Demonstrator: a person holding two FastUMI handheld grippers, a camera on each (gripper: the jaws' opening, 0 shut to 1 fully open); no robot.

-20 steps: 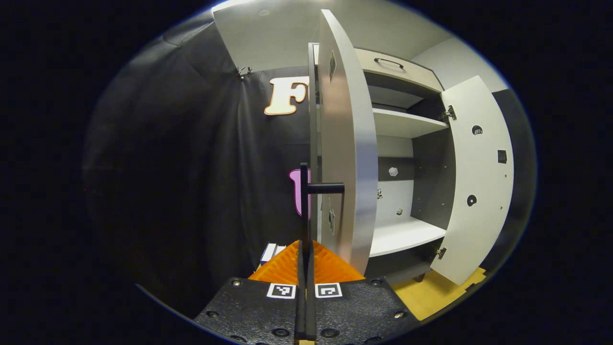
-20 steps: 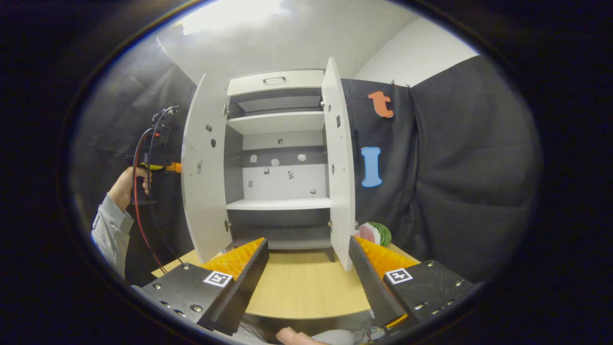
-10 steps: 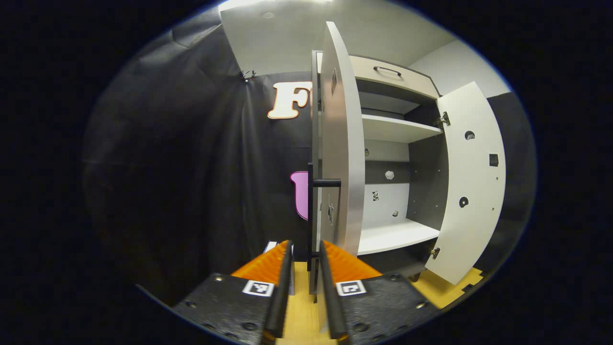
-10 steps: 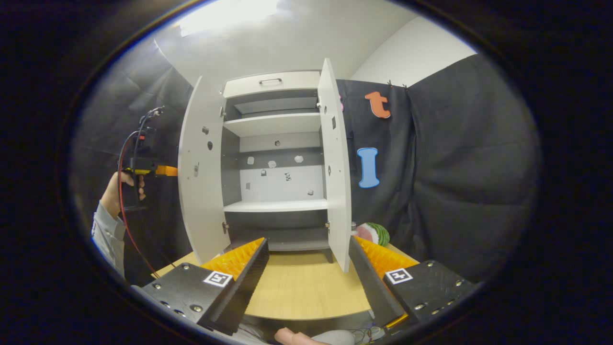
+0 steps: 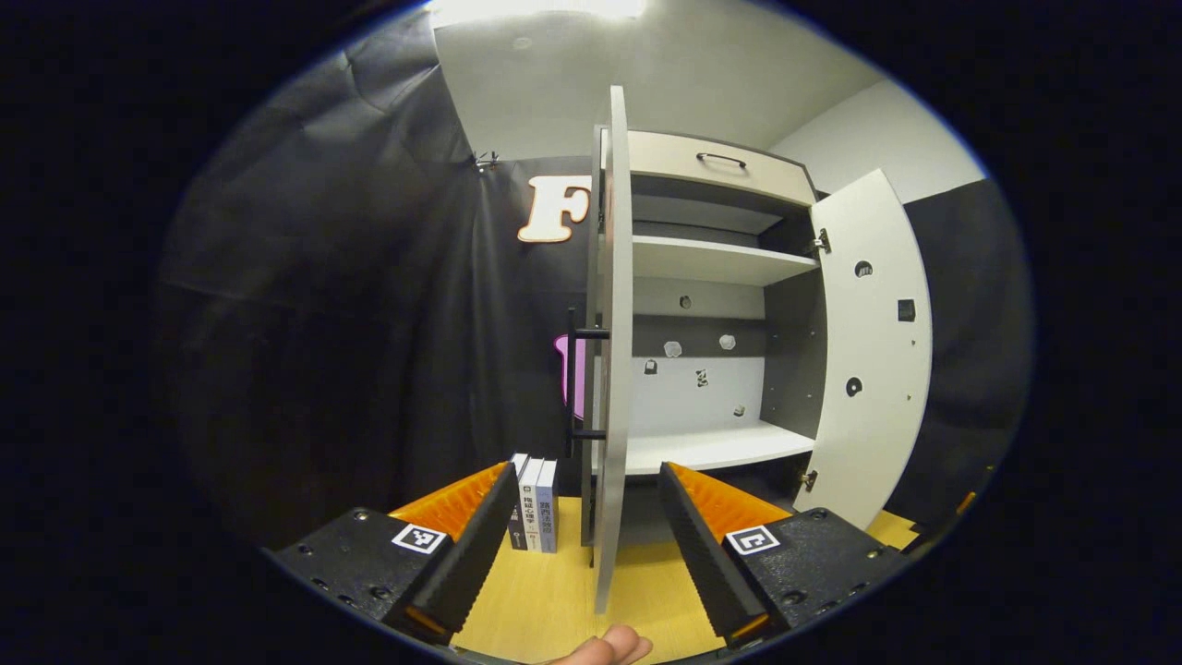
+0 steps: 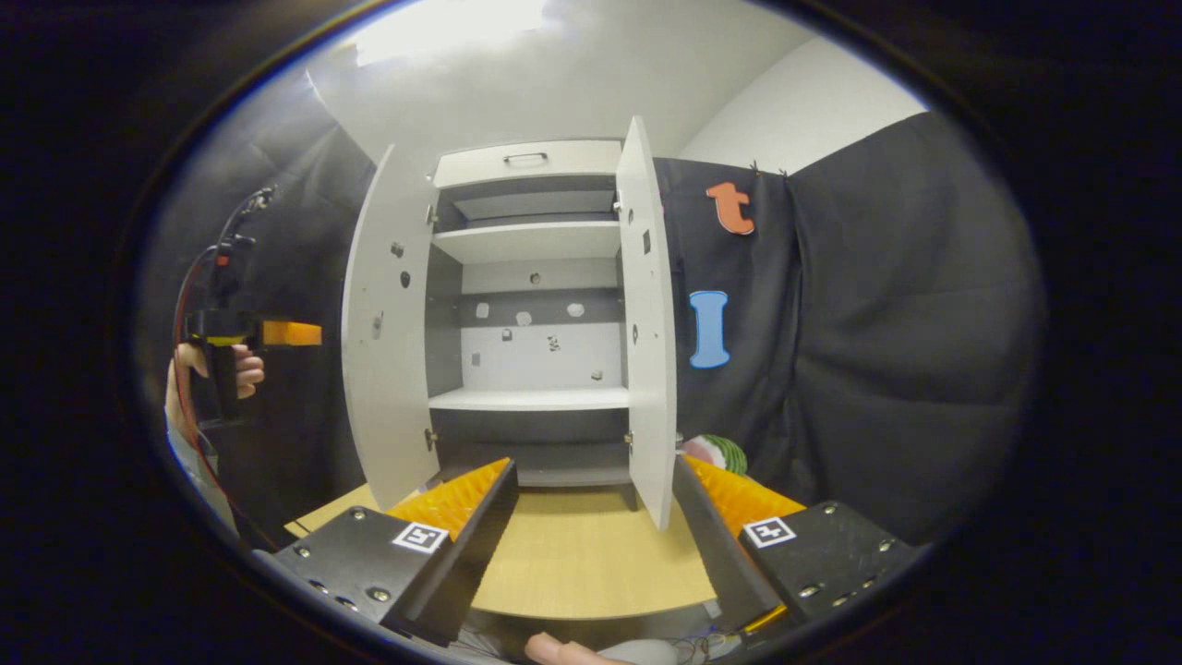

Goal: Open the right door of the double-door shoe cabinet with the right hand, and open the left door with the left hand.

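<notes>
We see the shoe cabinet on the wooden table, its flat white left door and right door both swung open. Our left gripper and right gripper are spread wide, holding nothing; the left door's thin black bar handle is free.

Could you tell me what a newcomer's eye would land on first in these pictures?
The shoe cabinet stands on the wooden table with its left door and right door both swung wide, baring empty shelves. In the left gripper view, the open left tool frames the left door's edge.
</notes>
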